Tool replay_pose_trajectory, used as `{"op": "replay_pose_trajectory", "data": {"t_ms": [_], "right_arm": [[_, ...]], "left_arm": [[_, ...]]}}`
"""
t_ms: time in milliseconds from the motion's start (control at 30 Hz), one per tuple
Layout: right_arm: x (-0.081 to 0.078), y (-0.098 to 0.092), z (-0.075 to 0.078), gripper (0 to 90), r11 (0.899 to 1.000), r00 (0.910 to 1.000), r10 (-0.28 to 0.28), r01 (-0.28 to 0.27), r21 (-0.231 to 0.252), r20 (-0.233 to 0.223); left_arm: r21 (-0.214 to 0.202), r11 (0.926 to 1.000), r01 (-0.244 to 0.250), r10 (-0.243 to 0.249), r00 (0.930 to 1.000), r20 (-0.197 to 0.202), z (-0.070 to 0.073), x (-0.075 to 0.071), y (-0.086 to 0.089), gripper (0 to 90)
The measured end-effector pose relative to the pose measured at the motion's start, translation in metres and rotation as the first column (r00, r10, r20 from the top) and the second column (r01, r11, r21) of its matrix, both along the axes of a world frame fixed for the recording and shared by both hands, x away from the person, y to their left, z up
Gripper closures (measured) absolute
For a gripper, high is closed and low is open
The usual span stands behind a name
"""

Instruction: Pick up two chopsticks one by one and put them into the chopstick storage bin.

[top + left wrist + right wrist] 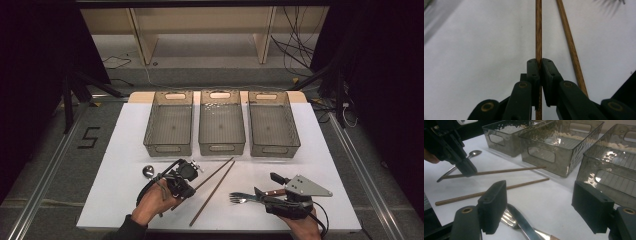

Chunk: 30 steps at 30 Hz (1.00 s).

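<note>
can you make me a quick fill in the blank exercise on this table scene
1. The left gripper is shut on a wooden ____.
2. The right gripper stands ____ over a knife and a fork.
3. At the far side of the table stand ____ clear bins in a row.
4. The spoon lies on the table to the ____ of the left gripper in the high view.

Missing words: chopstick; open; three; left
</note>
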State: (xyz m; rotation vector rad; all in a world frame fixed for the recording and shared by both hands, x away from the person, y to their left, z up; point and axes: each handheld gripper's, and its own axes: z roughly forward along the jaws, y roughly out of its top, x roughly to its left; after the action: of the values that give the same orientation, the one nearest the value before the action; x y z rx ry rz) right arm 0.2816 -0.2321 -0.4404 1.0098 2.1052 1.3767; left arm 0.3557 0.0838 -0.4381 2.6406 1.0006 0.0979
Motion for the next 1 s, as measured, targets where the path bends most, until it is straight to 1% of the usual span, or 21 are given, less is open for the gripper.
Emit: {"op": "replay_pose_trajectory", "data": {"t_ms": [67,233,267,300,433,467,567,667,700,733,833,933,967,1000], "right_arm": [[0.000,0.000,0.000,28.8,1.000,1.0000,-0.002,0.002,0.001,0.000],[0.000,0.000,0.000,28.8,1.000,1.0000,-0.002,0.002,0.003,0.000],[0.000,0.000,0.000,28.8,1.000,1.0000,-0.002,0.002,0.002,0.001],[0.000,0.000,0.000,28.8,1.000,1.0000,-0.002,0.002,0.002,0.001],[0.000,0.000,0.000,28.8,1.000,1.0000,-0.003,0.003,0.003,0.002],[0.000,0.000,0.000,28.8,1.000,1.0000,-0.003,0.003,0.004,0.002],[0.000,0.000,0.000,28.8,1.000,1.0000,-0.004,0.004,0.004,0.000],[-0.001,0.000,0.000,28.8,1.000,1.0000,-0.003,0.003,0.005,0.001],[-0.001,0.000,0.000,28.8,1.000,1.0000,-0.003,0.003,0.004,0.000],[0.000,0.000,0.000,28.8,1.000,1.0000,-0.003,0.003,0.004,0.000],[0.000,0.000,0.000,28.8,1.000,1.0000,-0.003,0.003,0.004,0.001],[0.000,0.000,0.000,28.8,1.000,1.0000,-0.003,0.003,0.006,0.001],[0.000,0.000,0.000,28.8,1.000,1.0000,-0.003,0.003,0.005,0.000],[0.000,0.000,0.000,28.8,1.000,1.0000,-0.003,0.003,0.006,0.001]], "left_arm": [[-0.014,0.9999,0.007,-0.007,0.9999,0.009,0.005,-0.001,0.002,84.3],[-0.072,0.9973,0.018,-0.016,0.9995,0.028,0.018,-0.002,0.006,84.3],[-0.069,0.9973,0.025,-0.023,0.9992,0.032,0.020,-0.002,0.007,84.3],[-0.081,0.9965,0.023,-0.020,0.9991,0.038,0.020,-0.002,0.008,84.3],[-0.074,0.9970,0.021,-0.017,0.9985,0.053,0.022,-0.001,0.009,84.4],[-0.088,0.9961,0.014,-0.008,0.9981,0.061,0.024,-0.001,0.010,84.3],[-0.106,0.9943,0.015,-0.007,0.9971,0.075,0.030,0.000,0.014,84.3],[-0.138,0.9904,-0.002,0.016,0.9950,0.099,0.039,0.004,0.020,84.3],[-0.142,0.9899,-0.005,0.021,0.9938,0.109,0.043,0.006,0.023,84.3],[-0.155,0.9878,-0.019,0.037,0.9925,0.116,0.045,0.008,0.026,84.3],[-0.165,0.9855,-0.039,0.063,0.9881,0.140,0.053,0.014,0.033,84.3],[-0.198,0.9781,-0.063,0.095,0.9836,0.154,0.060,0.023,0.041,84.3],[-0.220,0.9722,-0.080,0.116,0.9804,0.159,0.062,0.026,0.045,84.3],[-0.223,0.9713,-0.082,0.119,0.9802,0.158,0.064,0.029,0.047,84.3]]}}
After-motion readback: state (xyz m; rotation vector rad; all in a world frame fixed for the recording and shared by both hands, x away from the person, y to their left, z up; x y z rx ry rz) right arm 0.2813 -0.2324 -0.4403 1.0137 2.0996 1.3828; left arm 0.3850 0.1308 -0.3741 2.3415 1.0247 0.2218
